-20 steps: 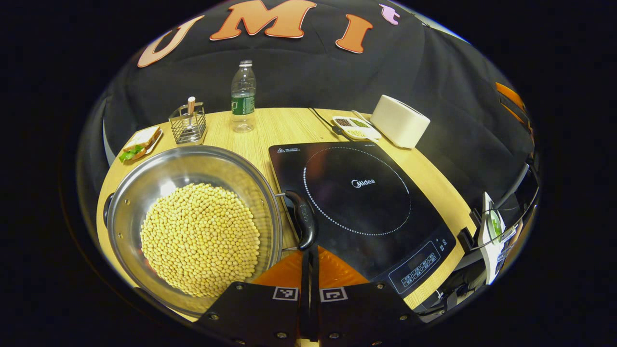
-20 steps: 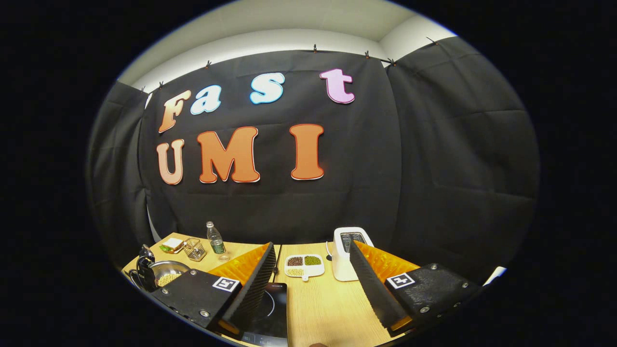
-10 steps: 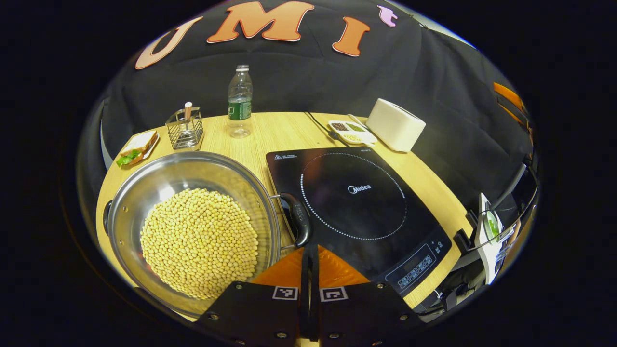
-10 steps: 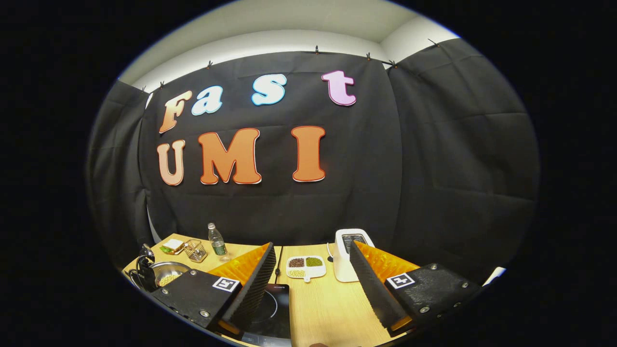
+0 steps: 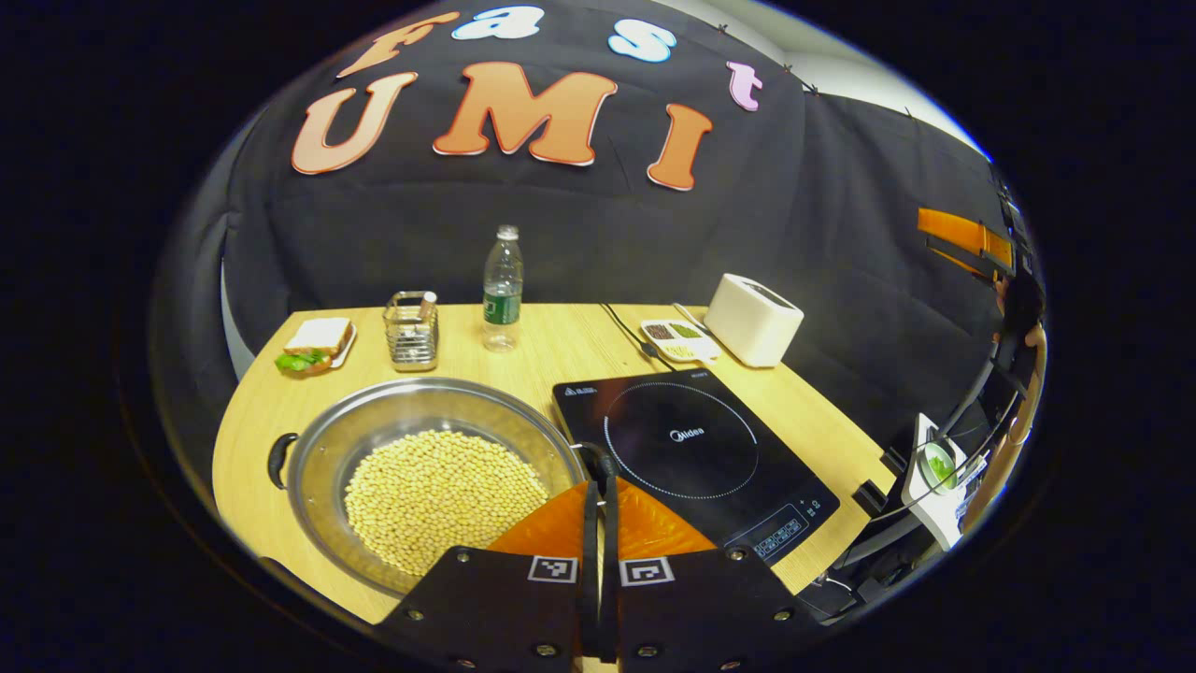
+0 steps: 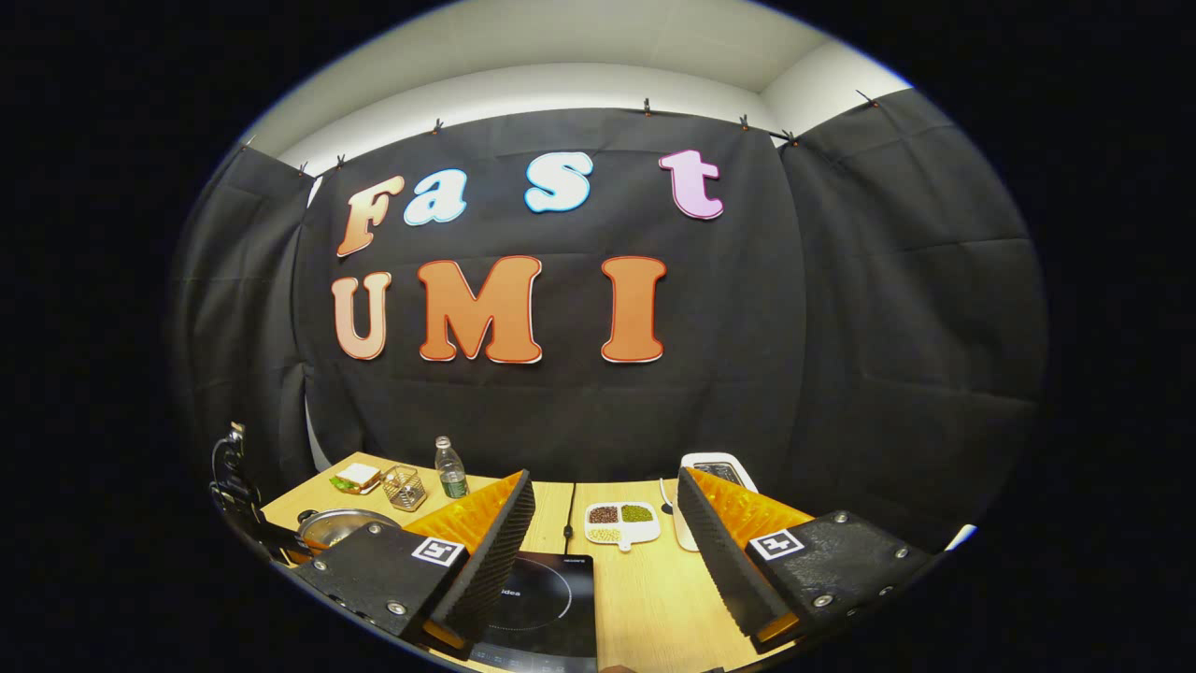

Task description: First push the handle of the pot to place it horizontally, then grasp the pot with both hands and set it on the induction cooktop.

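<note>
A steel pot [image 5: 327,449] filled with yellow beans sits on the wooden table [image 5: 542,346], left of the black induction cooktop [image 5: 687,449]. Its left handle [image 5: 277,460] sticks out sideways. The right handle [image 5: 605,464] peeks just above the fingertips of my left gripper [image 5: 599,486], which is shut with nothing between its fingers and hangs above and in front of the pot. My right gripper [image 6: 605,481] is held open and high over the table's near edge, the cooktop [image 6: 551,603] below it and the pot [image 6: 341,525] far to its left.
Along the back stand a sandwich plate [image 5: 316,344], a wire holder [image 5: 411,327], a water bottle [image 5: 503,288], a divided dish of beans [image 5: 677,338] and a white toaster [image 5: 752,320]. A cable [image 5: 621,329] runs to the cooktop. A white device [image 5: 930,472] sits off the table's right edge.
My left gripper has drawn back and risen away from the pot's right handle, still shut. The pot has not moved. The right gripper stays open and has shifted slightly.
</note>
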A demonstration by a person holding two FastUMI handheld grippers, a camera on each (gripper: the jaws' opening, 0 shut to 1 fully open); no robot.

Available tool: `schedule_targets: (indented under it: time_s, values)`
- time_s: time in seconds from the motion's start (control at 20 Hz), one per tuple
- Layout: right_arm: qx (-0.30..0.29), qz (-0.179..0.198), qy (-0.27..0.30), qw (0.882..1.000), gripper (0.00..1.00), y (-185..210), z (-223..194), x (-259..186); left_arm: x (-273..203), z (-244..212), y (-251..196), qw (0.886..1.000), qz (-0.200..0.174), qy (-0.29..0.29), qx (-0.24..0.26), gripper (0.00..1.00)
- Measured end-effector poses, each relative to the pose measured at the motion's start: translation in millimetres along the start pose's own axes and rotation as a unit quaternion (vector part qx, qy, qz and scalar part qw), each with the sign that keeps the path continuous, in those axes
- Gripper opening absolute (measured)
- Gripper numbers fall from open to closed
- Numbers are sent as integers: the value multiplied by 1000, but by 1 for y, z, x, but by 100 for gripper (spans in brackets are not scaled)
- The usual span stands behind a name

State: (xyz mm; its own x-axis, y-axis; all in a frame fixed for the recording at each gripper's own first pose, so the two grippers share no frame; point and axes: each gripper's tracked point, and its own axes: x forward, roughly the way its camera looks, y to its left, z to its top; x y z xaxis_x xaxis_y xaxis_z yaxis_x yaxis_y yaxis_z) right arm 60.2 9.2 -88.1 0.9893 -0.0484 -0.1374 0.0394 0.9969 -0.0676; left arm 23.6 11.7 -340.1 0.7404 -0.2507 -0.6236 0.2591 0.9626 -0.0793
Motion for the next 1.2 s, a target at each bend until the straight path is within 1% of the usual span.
schedule_targets:
  time_s: [0.1,0.3,0.5,0.6,0.75,0.8,0.85,0.95,1.0,1.1,1.15,1.2]
  values:
    - [1,10,-2,1000,95,14,-1,-3,-13,13,18,999,18,-28,-2,2]
    - [3,18,-6,1000,95,38,-11,-6,-41,33,55,995,51,-86,-6,2]
    - [-3,33,-1,999,95,69,-31,-7,-63,40,89,989,85,-118,-1,2]
    - [1,38,4,999,95,83,-45,-3,-68,36,106,987,104,-123,3,2]
    - [24,51,23,998,96,113,-71,0,-77,36,123,984,107,-140,-8,1]
    - [31,56,29,998,100,123,-80,2,-79,35,131,984,107,-145,-10,1]
    - [36,56,35,997,95,132,-89,3,-80,34,138,983,108,-146,-11,2]
    - [34,53,44,997,95,151,-108,9,-79,31,153,983,109,-147,-12,2]
    - [29,51,52,997,95,161,-118,13,-75,26,157,984,105,-141,-11,17]
    - [20,50,67,996,95,182,-139,20,-69,19,165,987,96,-129,0,36]
    - [14,48,74,996,95,191,-147,23,-66,17,172,987,99,-127,10,38]
    - [10,46,80,996,95,199,-156,28,-66,14,181,986,104,-128,21,59]
